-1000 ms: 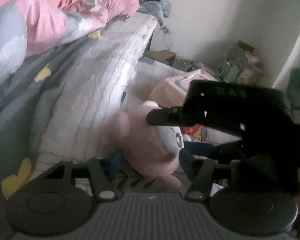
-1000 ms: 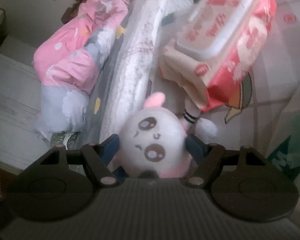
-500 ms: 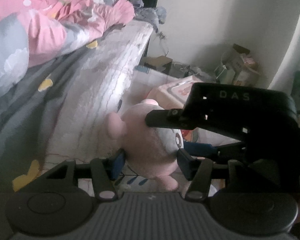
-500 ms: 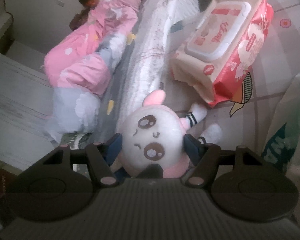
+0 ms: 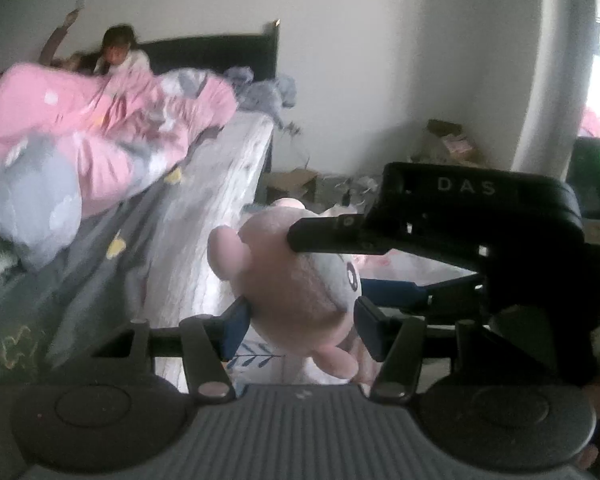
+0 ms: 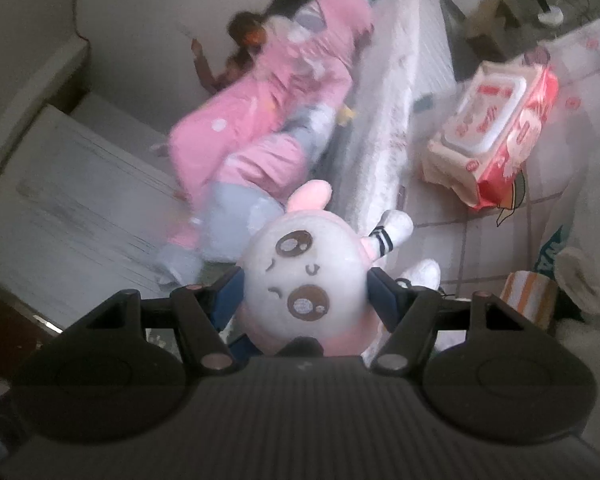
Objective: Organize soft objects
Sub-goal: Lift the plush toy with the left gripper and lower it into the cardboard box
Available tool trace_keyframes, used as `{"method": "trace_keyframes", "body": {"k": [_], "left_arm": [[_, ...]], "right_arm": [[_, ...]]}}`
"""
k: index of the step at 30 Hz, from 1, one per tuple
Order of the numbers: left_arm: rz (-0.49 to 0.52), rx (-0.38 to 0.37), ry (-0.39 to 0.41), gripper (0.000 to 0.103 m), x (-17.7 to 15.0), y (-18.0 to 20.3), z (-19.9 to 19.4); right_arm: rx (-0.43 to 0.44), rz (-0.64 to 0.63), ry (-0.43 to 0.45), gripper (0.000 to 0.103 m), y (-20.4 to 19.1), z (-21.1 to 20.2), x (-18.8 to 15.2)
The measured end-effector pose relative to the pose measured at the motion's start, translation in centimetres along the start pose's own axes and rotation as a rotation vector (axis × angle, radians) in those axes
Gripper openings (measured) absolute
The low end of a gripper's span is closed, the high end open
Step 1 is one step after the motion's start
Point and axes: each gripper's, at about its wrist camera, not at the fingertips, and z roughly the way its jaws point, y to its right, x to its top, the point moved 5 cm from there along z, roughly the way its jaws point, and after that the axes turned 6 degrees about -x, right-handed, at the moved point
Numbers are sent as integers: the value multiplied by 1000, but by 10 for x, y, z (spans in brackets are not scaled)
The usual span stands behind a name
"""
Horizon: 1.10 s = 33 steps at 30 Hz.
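Gripping one plush toy (image 5: 296,280) between both tools, you hold it raised above the floor, beside the mattress edge (image 5: 228,216). Left gripper (image 5: 300,320): jaws part-way open, blue pads pressed into the toy's pink back from either side. Right gripper (image 6: 304,300): jaws a little wider, pads squeezing the sides of the toy's round white face (image 6: 300,276), which looks straight into the right wrist camera; it is also seen in the left wrist view (image 5: 332,256), crossing in from the right with one finger over the toy's top. The toy's pink ear (image 6: 312,196) points toward the far side and a striped limb (image 6: 388,232) sticks out to the right. On the tiled floor, far right, lies a red-and-white pack of wet wipes (image 6: 496,136), well apart from the toy. A pink-and-grey quilt (image 5: 80,148) is heaped on the bed at left, and a person (image 5: 116,48) sits at its far end by the dark headboard (image 5: 212,52). Cardboard boxes (image 5: 448,140) sit against the far wall.
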Motion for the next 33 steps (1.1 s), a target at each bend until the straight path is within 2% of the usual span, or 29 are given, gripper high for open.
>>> {"method": "trace_keyframes", "body": {"k": [6, 12, 17, 21, 24, 27, 33], "left_arm": [[95, -62, 49, 60, 6, 61, -30], [191, -201, 37, 60, 7, 146, -22], [247, -361, -23, 60, 2, 225, 7], [277, -483, -130, 60, -9, 282, 49], [284, -545, -226, 60, -22, 312, 82], [291, -575, -315, 60, -39, 332, 116], [339, -527, -438, 59, -71, 346, 167]], "right_arm": [[13, -11, 109, 67, 0, -79, -2], [-58, 21, 226, 67, 43, -174, 8], [-171, 86, 298, 67, 103, -253, 17], [-294, 154, 317, 67, 159, -299, 20], [-377, 219, 303, 67, 202, -319, 18], [-450, 276, 273, 67, 244, -325, 14], [-544, 381, 158, 68, 316, -302, 5]]}}
